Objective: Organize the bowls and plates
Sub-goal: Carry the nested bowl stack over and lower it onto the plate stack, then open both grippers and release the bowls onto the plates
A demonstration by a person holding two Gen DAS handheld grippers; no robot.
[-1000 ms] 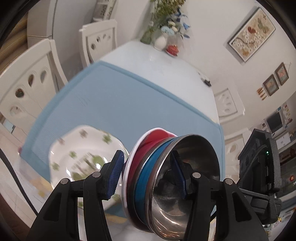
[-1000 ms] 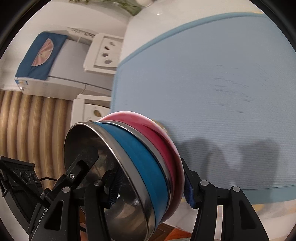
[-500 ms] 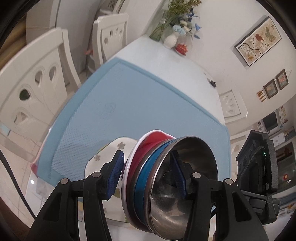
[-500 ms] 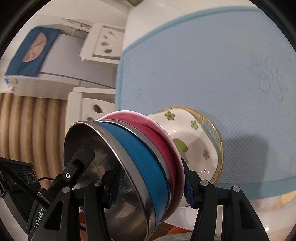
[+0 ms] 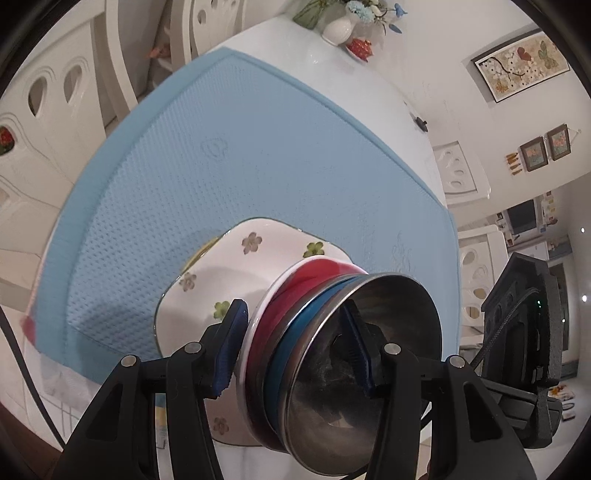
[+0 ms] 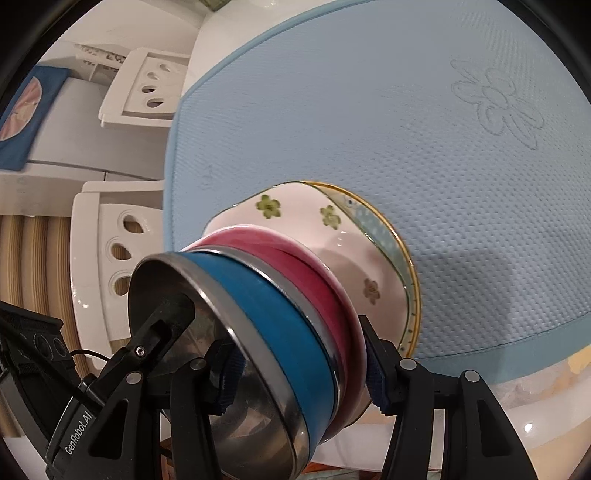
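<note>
A nested stack of bowls, steel inside with blue and red outer shells (image 5: pixel 332 350) (image 6: pixel 266 332), is held tilted between both grippers. My left gripper (image 5: pixel 295 347) is shut on the stack's rim from one side. My right gripper (image 6: pixel 299 373) is shut on the rim from the opposite side. Just beyond the stack a white square plate with small flowers (image 5: pixel 236 266) (image 6: pixel 295 214) lies on a round gold-rimmed plate (image 6: pixel 402 266) at the near edge of the blue mat (image 5: pixel 258 147) (image 6: pixel 406 110).
The mat covers a white table (image 5: pixel 369 74) with a flower vase (image 5: pixel 340 26) and a small red object (image 5: pixel 360 46) at its far end. White chairs (image 5: pixel 55 110) (image 6: pixel 110 258) stand along the table's sides.
Both grippers have moved with the bowl stack toward the flowered plate, which has come into the right wrist view and now sits directly behind the stack. The grip is unchanged.
</note>
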